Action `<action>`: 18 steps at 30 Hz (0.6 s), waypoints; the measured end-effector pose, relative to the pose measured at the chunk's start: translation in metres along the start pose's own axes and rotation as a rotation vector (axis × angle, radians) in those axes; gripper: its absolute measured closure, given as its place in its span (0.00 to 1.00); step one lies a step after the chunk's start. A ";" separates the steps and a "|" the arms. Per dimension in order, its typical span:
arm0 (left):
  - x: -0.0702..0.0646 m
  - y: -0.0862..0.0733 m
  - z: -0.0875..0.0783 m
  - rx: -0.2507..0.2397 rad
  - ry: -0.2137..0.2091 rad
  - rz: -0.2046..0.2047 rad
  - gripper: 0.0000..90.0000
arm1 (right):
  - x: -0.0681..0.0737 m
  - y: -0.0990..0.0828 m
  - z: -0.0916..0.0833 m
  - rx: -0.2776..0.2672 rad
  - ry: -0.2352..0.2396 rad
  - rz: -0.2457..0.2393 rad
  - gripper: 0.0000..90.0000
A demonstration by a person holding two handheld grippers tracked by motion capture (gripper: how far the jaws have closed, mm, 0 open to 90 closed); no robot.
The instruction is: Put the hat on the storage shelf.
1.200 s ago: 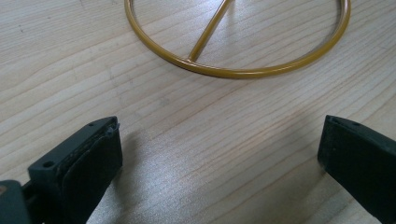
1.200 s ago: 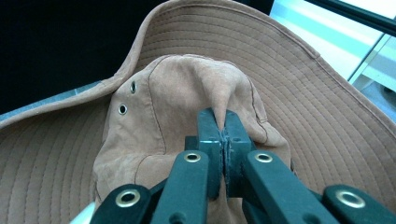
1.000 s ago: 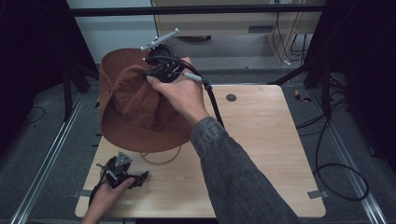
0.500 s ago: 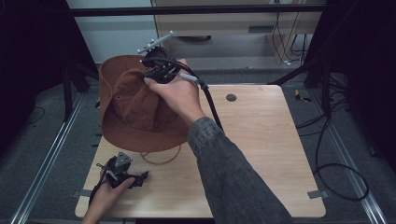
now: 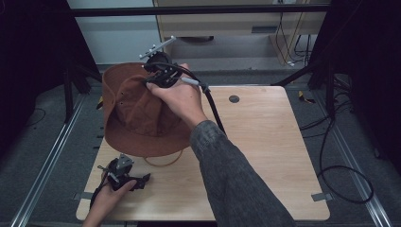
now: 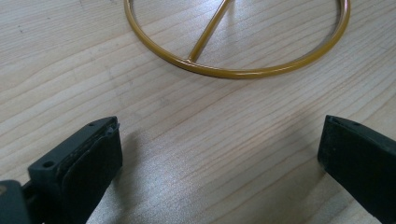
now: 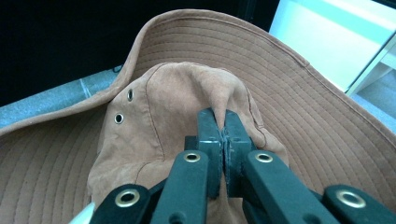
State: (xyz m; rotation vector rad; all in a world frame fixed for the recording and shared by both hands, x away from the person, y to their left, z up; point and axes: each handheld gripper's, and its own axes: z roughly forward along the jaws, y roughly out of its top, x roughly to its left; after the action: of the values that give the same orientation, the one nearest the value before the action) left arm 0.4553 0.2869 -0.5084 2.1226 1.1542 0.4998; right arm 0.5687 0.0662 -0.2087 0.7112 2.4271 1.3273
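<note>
Hat (image 7: 154, 140) crown fabric is pinched between the closed jaws of the right gripper (image 7: 223, 123), its brim rising beyond them; the gold ring stand (image 5: 163, 161) is mostly hidden beneath. Left gripper (image 6: 219, 154), jaws wide, rests short of it. Since earlier, the hat has barely shifted.

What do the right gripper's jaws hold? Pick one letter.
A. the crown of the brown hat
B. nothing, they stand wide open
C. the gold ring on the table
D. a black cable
A: in the right gripper view the right gripper has its jaws pinched shut on a fold of the brown hat at its crown.
</note>
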 end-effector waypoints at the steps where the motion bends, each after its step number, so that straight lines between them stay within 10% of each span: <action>1: 0.000 0.000 0.000 0.002 0.000 0.003 0.00 | 0.000 -0.001 0.001 -0.001 0.002 -0.001 0.99; 18: 0.000 0.000 0.000 -0.003 0.002 -0.003 0.00 | 0.001 -0.006 0.011 0.023 0.014 -0.001 0.98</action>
State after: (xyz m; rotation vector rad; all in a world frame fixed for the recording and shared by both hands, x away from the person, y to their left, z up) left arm 0.4553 0.2866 -0.5086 2.1177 1.1565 0.5025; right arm 0.5710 0.0712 -0.2196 0.7090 2.4573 1.3104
